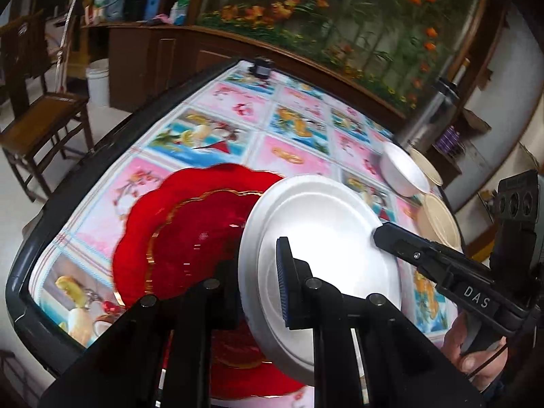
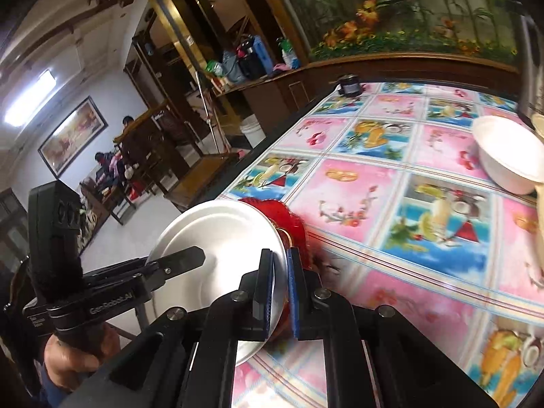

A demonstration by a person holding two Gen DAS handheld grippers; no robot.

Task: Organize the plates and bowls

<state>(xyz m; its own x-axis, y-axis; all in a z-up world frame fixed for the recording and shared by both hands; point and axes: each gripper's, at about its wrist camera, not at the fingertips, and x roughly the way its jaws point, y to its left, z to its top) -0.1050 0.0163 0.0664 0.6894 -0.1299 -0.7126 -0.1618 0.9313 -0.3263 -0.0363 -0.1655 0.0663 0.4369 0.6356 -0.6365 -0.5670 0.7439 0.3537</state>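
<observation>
1. Both grippers, left and right, are clamped by their fingers on opposite rims of one white plate.
2. It is held tilted above a red plate on the tabletop.
3. An empty white bowl is seen farther off.

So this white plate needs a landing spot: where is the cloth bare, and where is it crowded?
Bare: the wide cloth between the red plate and the white bowl, out to the far edge. Crowded: the right side, where the bowl sits by the cream plates, and the near left under the red plate.
</observation>
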